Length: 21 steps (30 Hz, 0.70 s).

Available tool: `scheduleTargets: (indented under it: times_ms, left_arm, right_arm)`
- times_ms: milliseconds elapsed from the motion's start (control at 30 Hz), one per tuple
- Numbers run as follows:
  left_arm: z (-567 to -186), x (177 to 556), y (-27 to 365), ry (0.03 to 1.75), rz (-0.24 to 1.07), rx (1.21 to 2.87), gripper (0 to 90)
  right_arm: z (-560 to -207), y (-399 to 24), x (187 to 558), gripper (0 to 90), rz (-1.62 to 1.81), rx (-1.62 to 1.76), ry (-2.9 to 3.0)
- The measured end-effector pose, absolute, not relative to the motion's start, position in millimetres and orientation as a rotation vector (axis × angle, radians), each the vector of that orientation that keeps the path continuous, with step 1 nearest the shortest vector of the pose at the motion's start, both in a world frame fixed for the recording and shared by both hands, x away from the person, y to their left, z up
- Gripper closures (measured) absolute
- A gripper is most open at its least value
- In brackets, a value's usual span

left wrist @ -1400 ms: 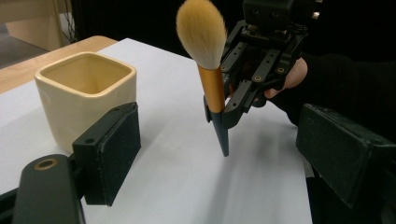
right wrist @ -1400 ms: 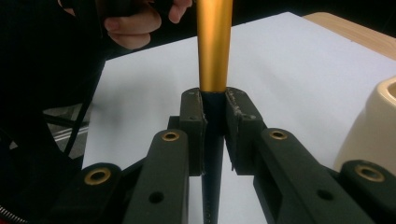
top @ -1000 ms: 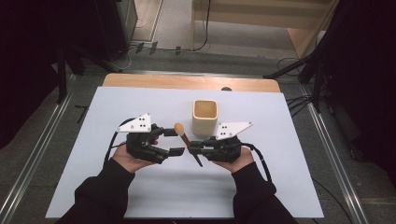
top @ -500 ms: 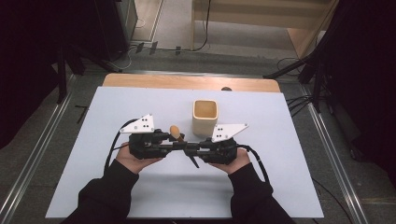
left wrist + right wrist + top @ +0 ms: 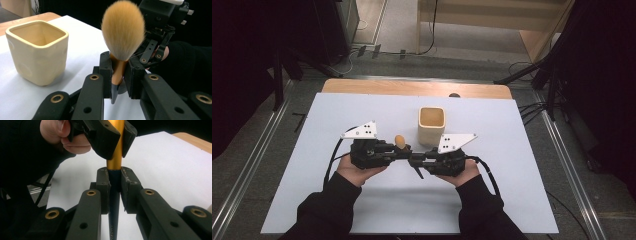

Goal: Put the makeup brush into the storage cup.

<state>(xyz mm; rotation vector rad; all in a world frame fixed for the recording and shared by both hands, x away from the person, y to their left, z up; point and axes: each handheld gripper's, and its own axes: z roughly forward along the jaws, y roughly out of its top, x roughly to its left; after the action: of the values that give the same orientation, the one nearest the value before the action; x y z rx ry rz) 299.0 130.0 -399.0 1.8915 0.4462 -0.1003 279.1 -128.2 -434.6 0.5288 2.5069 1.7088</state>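
In the high view, both forearms come up from the bottom edge and meet just below the middle of the frame, the hands held level and facing each other over the white worktop (image 5: pixel 512 200). The left gripper (image 5: pixel 398 153) points toward the right of the frame and the right gripper (image 5: pixel 416 161) points toward the left, so their tips nearly meet. Between them is a makeup brush (image 5: pixel 122 37), its orange bristle head toward the upper frame and its dark handle toward the lower. The left gripper's fingers (image 5: pixel 106 72) have just been closing and now pinch the brush's orange collar. The right gripper's fingers (image 5: pixel 103 187) pinch the dark handle just below it. A cream cup (image 5: pixel 431 125) stands open-mouthed just above the grippers, near the brush head.
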Motion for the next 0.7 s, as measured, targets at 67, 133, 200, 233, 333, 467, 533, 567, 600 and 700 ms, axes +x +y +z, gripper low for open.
scheduleTargets:
  times_ms: [67,133,200,233,333,467,533,567,600,700]
  left_arm:
    - [-399,298,130,0.446,-0.088,1.892,78.3]
    - [-398,298,129,0.445,-0.082,1.895,78.4]
    - [-398,297,129,0.447,-0.081,1.899,78.5]
    - [-398,297,129,0.447,-0.079,1.902,78.6]
    - [-398,297,129,0.449,-0.081,1.907,78.6]
    - [-397,298,130,0.452,-0.077,1.906,78.7]
    - [-395,298,131,0.448,-0.072,1.905,78.6]
    - [-394,298,133,0.446,-0.074,1.908,78.7]
    - [-393,298,134,0.445,-0.072,1.909,78.7]
    - [-389,298,136,0.419,-0.057,1.938,78.6]
  right_arm:
    - [-435,-128,279,78.8,1.707,0.529,2.505]
    - [-435,-128,279,78.5,1.711,0.528,2.501]
    - [-435,-128,280,77.9,1.709,0.533,2.502]
    - [-435,-128,280,77.5,1.710,0.533,2.501]
    - [-435,-128,280,76.6,1.706,0.533,2.507]
    - [-436,-127,280,72.1,1.709,0.533,2.513]
    - [-436,-127,279,65.4,1.700,0.529,2.525]
    - [-436,-128,280,62.7,1.704,0.536,2.525]
    - [-436,-129,280,56.9,1.710,0.542,2.527]
    - [-438,-131,283,40.2,1.741,0.559,2.528]
